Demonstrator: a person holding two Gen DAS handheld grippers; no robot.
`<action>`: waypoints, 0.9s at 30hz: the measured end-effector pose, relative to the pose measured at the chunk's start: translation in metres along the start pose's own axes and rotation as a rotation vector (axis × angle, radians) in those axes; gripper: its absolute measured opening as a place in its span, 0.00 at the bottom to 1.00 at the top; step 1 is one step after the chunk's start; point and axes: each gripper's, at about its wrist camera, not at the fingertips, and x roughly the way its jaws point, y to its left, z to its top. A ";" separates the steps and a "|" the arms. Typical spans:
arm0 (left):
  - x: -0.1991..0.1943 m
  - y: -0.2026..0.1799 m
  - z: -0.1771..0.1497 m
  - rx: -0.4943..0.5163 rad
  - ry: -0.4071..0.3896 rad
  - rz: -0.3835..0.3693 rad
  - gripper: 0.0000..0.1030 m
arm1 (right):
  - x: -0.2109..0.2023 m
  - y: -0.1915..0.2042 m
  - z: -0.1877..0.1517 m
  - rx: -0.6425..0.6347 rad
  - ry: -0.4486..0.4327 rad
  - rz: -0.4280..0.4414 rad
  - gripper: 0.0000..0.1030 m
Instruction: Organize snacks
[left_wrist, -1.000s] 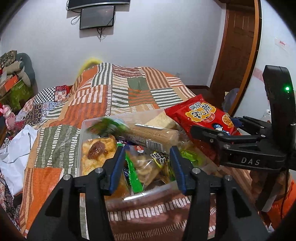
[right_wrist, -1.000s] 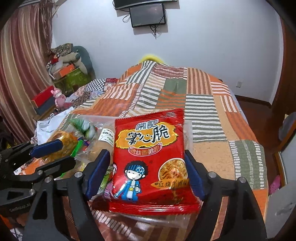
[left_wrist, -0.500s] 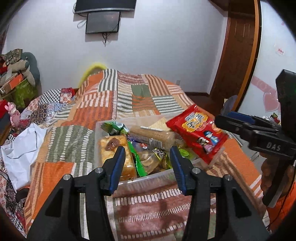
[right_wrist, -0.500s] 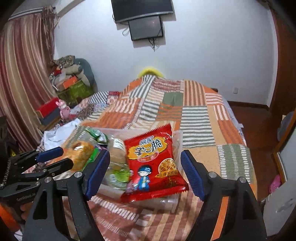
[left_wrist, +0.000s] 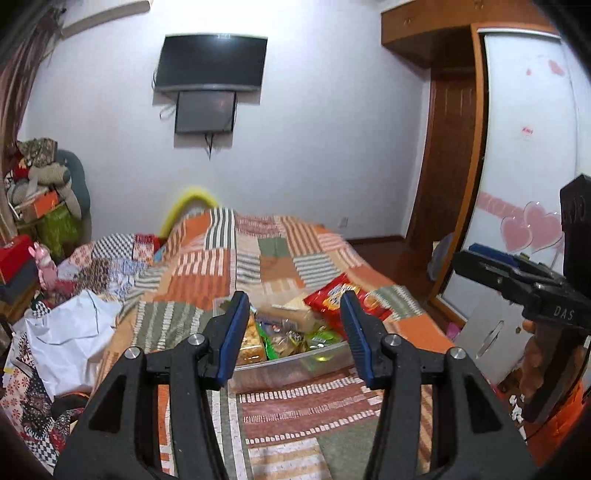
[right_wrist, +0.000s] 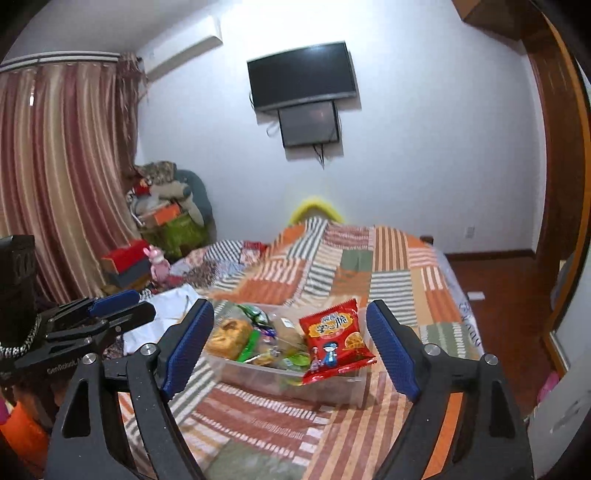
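A clear plastic bin (right_wrist: 291, 380) sits on the patchwork bed, full of snack packets. A red noodle snack bag (right_wrist: 334, 341) lies on top at its right side, overhanging the rim. It also shows in the left wrist view (left_wrist: 345, 299), with the bin (left_wrist: 295, 363) in front of it. My left gripper (left_wrist: 293, 338) is open and empty, held back from the bin. My right gripper (right_wrist: 291, 350) is open wide and empty, also back from the bin. Each gripper shows at the edge of the other's view.
The patchwork quilt (right_wrist: 369, 269) covers the bed. A white bag (left_wrist: 70, 332) and clutter lie at the bed's left. A wardrobe door (left_wrist: 524, 184) stands at the right. A television (right_wrist: 301, 75) hangs on the far wall.
Both grippers have pulled back and up from the bin. The red snack bag, between the right gripper's fingers a second ago, now lies on the bin.
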 end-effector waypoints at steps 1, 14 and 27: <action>-0.012 -0.001 0.000 -0.004 -0.023 -0.004 0.57 | -0.006 0.004 -0.001 -0.005 -0.009 -0.001 0.82; -0.077 -0.021 -0.017 -0.003 -0.165 0.011 0.88 | -0.030 0.023 -0.019 0.011 -0.059 -0.012 0.93; -0.090 -0.031 -0.027 0.012 -0.217 0.080 1.00 | -0.046 0.036 -0.025 -0.007 -0.100 -0.035 1.00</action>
